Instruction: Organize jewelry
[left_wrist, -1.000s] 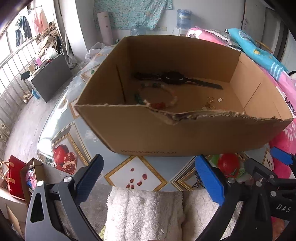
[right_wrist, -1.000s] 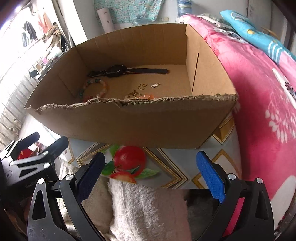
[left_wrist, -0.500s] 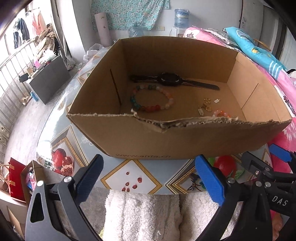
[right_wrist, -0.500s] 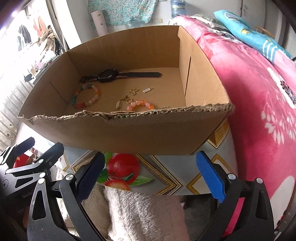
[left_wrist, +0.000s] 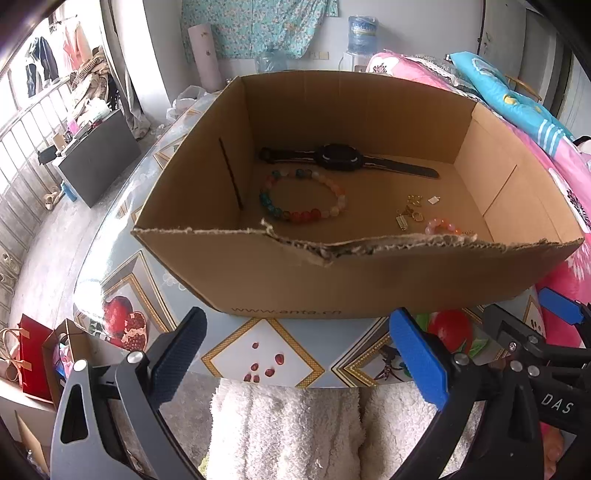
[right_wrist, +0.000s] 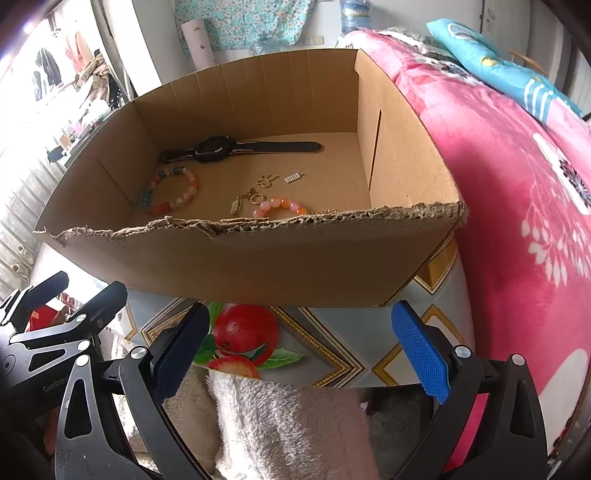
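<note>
So there's an open cardboard box with a ragged, torn front edge sitting on a glossy counter printed with fruit pictures, and all the jewelry is lying on the box floor. At the back there's a black watch laid flat with its strap stretched out sideways. Just in front of it is a multicolored bead bracelet, lying in a loop, near the left wall of the box. Further to the right is a little cluster of small gold pieces, some charm-like, too tiny to make out properly, with a small silver piece a bit apart from them. Closest to the torn front edge is a pink and orange bead bracelet, partly hidden by the cardboard in the left wrist view. Both sets of tongs are hanging out in front of the box, outside it, over the counter's near edge: left tongs spread wide with nothing between the blue pads, right tongs same deal, wide apart and empty. Below them is some fluffy white fabric. A pink floral blanket sits right beside the box on the right.
</note>
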